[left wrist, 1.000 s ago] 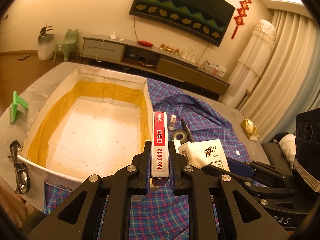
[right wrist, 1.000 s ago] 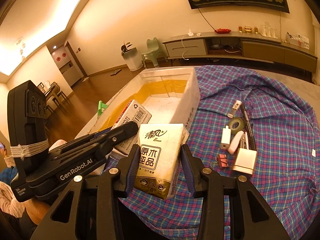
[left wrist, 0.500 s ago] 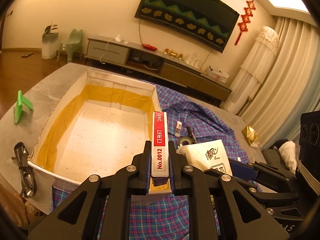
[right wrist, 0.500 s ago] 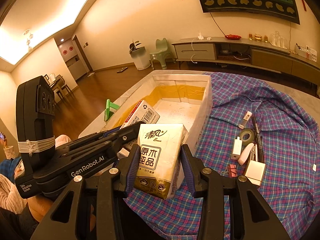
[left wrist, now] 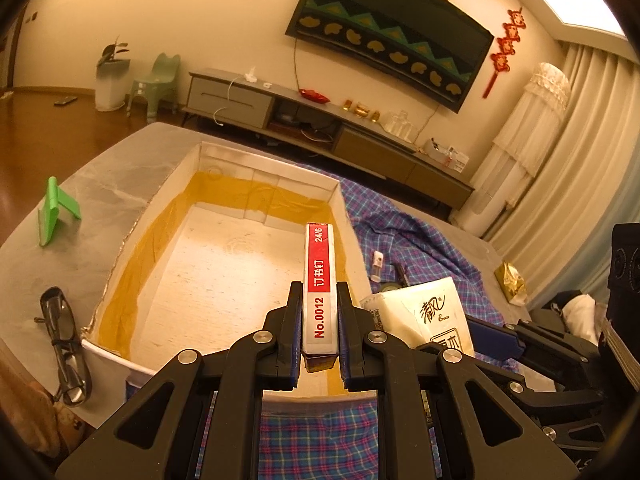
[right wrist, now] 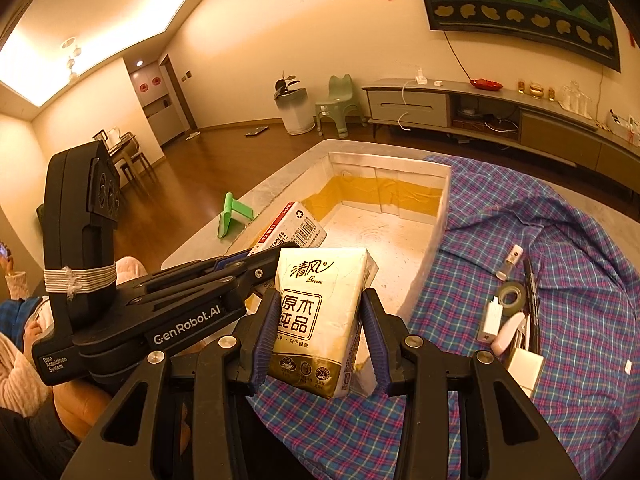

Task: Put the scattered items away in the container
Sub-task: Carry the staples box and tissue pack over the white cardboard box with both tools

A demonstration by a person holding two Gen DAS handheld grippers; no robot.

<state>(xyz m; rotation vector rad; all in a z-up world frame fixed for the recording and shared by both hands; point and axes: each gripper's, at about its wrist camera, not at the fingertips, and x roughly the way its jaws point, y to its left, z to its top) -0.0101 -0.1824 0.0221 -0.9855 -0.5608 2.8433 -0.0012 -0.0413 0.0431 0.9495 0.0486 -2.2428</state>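
Note:
My left gripper [left wrist: 318,320] is shut on a red-and-white staples box [left wrist: 319,284], held on edge above the near end of the white container [left wrist: 336,196]. The container is open, empty, with yellow tape round its inner walls. My right gripper [right wrist: 320,328] is shut on a tissue pack [right wrist: 320,312], held above the container's near right corner [right wrist: 440,208]. The staples box [right wrist: 296,228] and left gripper [right wrist: 168,304] show to the left in the right wrist view. The tissue pack [left wrist: 424,316] shows to the right in the left wrist view.
Small items lie on the plaid cloth [right wrist: 560,240] right of the container: a tape roll [right wrist: 511,294], a pen [right wrist: 530,284], a white charger [right wrist: 492,318], a white cube [right wrist: 524,364]. Glasses [left wrist: 64,340] and a green stand [left wrist: 54,212] lie on the table left of the container.
Both grippers have risen and moved forward with their loads, now over the container's near end. Neither has opened.

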